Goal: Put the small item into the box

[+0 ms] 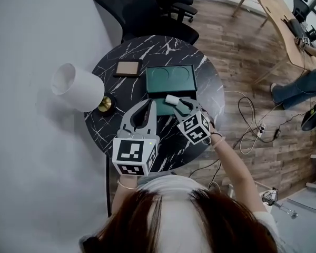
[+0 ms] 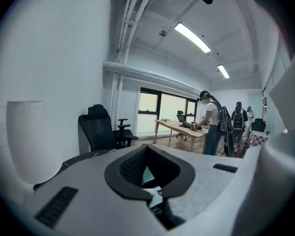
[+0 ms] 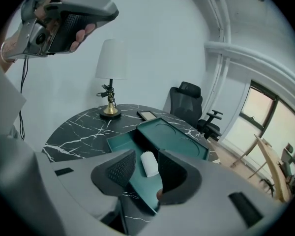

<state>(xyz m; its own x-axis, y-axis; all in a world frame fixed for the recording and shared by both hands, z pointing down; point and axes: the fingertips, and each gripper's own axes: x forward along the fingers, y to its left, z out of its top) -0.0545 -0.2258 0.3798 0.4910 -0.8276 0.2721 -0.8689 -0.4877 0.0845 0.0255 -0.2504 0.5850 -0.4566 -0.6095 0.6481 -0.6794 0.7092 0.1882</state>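
The small item appears to rest on the floor of the box, in its lower tray. It sits right between the spread jaws of your right gripper, and a sliver of teal shows on either side, so the pads aren't pinching it. The main risk is its shape. It's a stubby cylinder, so a pad that meets it off-centre could roll it or squirt it sideways. If you withdraw while one pad brushes it, you could drag it up the low tray wall and out again. The box looks light and smooth-bottomed, so a knock from the gripper body would likely slide it across the polished table. Your left gripper hangs raised over the table, tips drawn together on nothing. Drop it carelessly and it may hit the open lid or the lamp beside it. As for materials, the item is matte white, perhaps wrapped paper or cloth. The box is rigid, teal and satin-finished, and its lid lies flat and shows two shallow round recesses. The jaw pads are ribbed black rubber on grey plastic. The tabletop is glossy black stone with white veins, and the lamp has a pale drum shade on a brass base.
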